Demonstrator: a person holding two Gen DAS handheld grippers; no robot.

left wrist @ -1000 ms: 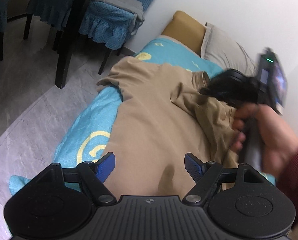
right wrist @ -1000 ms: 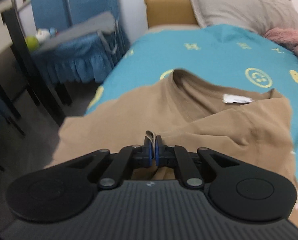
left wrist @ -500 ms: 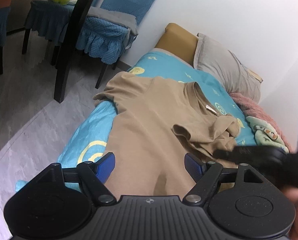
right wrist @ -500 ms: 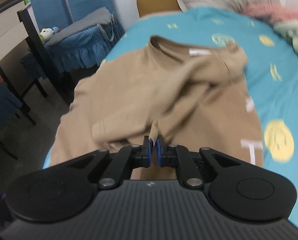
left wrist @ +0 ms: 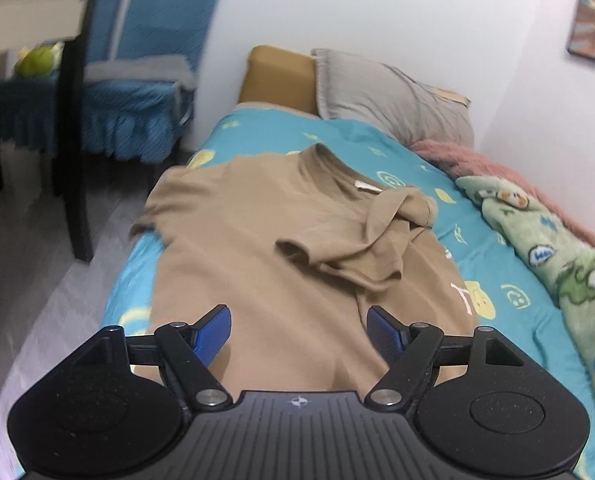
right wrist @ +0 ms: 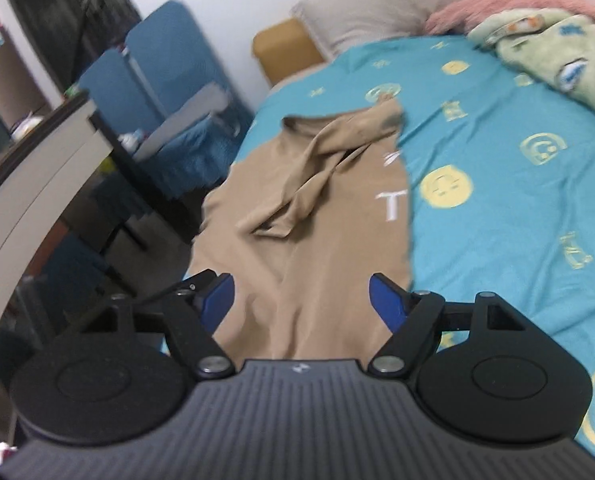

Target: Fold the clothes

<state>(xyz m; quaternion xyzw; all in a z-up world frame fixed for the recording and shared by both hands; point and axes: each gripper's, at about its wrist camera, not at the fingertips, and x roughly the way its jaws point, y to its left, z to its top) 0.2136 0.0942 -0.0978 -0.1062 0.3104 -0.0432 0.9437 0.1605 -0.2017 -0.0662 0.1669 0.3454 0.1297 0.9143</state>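
**Tan shirt spread on the bed, both grippers empty**

Tan cotton T-shirt (left wrist: pixel 257 248) lies flat along the turquoise bedsheet with yellow prints (right wrist: pixel 517 208), collar toward the grey pillow (left wrist: pixel 385 92). One short sleeve (left wrist: pixel 361 248) is folded across the chest (rumpled, not flat). The left gripper (left wrist: pixel 299 330) hangs over the shirt's lower part with its blue pads wide apart, gripping nothing. The right gripper (right wrist: pixel 301 300) has just been opening; its jaws now stand wide with nothing between them, above the hem.
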